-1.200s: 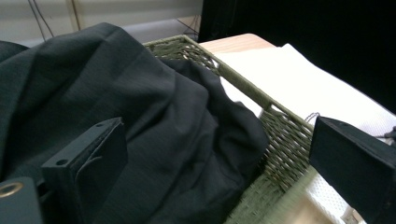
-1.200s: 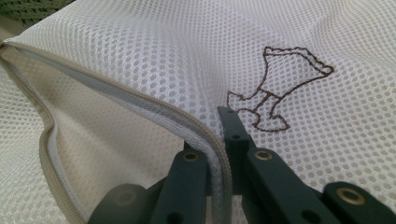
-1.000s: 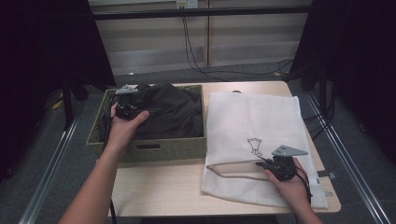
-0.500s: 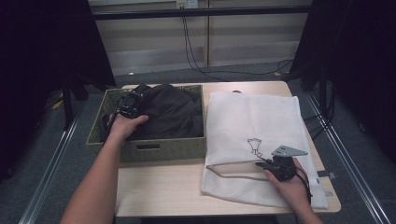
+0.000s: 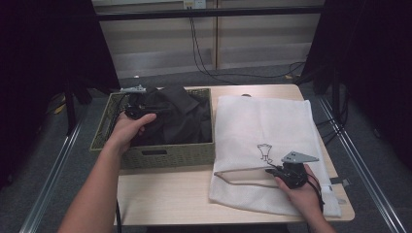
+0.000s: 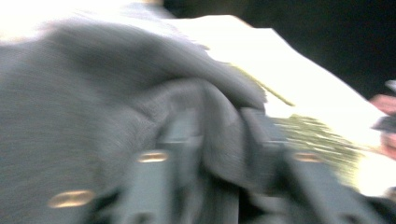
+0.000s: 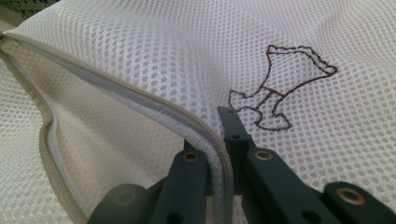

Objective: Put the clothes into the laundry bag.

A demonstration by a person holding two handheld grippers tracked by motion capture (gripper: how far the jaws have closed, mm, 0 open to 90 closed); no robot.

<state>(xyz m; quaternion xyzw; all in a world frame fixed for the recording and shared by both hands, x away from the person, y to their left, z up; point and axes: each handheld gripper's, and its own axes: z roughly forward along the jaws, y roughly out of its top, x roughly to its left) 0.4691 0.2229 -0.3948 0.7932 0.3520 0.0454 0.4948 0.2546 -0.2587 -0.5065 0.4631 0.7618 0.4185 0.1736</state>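
Observation:
A dark garment (image 5: 187, 116) lies heaped in a green woven basket (image 5: 165, 158). My left gripper (image 5: 156, 109) reaches into the basket from its left side. In the blurred left gripper view, my left gripper (image 6: 219, 128) pinches a fold of the grey-black garment (image 6: 93, 93). Its jaws closed from wide and have just been opening slightly. A white mesh laundry bag (image 5: 272, 121) lies flat to the right of the basket. My right gripper (image 5: 270, 171) is shut on the bag's zipper edge (image 7: 140, 93), holding the mouth a little open; my right gripper (image 7: 212, 135) sits near a brown embroidered figure (image 7: 280, 88).
Basket and bag rest on a light wooden table (image 5: 165, 194). Bare tabletop lies in front of the basket. Dark curtains stand at both sides, and cables hang down the wall behind.
My left gripper has sunk a little into the basket and shifted right, and its jaws have closed on the cloth. My right hand and the bag have not moved.

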